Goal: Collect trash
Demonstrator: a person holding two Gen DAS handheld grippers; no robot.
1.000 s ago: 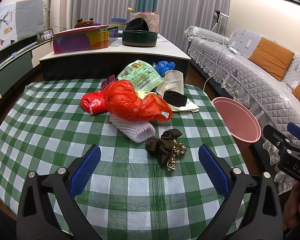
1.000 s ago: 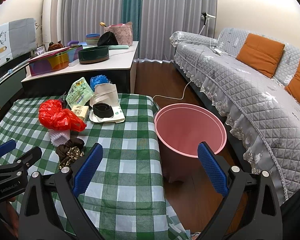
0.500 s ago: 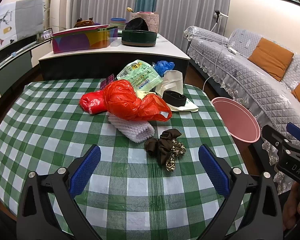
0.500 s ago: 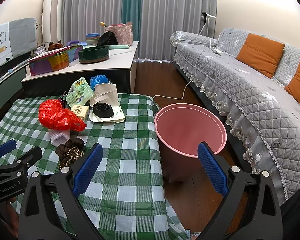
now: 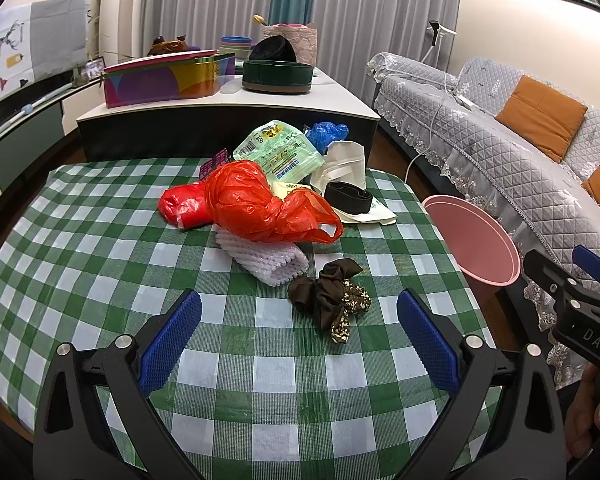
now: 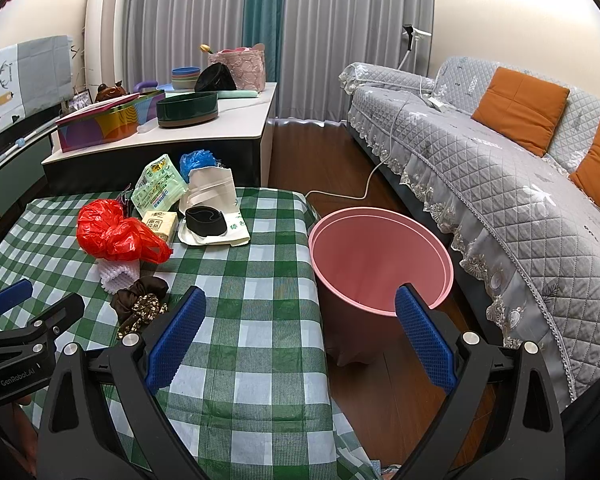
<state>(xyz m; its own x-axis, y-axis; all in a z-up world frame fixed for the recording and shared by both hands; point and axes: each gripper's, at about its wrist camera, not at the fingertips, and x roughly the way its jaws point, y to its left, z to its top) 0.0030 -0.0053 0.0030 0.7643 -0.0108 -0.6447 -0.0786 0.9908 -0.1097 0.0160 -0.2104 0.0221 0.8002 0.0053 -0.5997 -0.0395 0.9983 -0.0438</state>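
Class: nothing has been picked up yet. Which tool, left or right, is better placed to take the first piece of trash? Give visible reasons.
Left. The left tool is open and faces the brown scrunchie lying nearest ahead of it on the table. The right tool, also open, points past the table edge toward the pink bin.

Below me, the green-checked table (image 5: pixel 100 280) carries a red bag (image 5: pixel 260 204) at twelve o'clock, white foam netting (image 5: pixel 266 262) beneath it. Brown scrunchie (image 5: pixel 332 296) sits at one o'clock; the pink bin (image 6: pixel 380 256) stands on the floor (image 6: pixel 320 160) at three.
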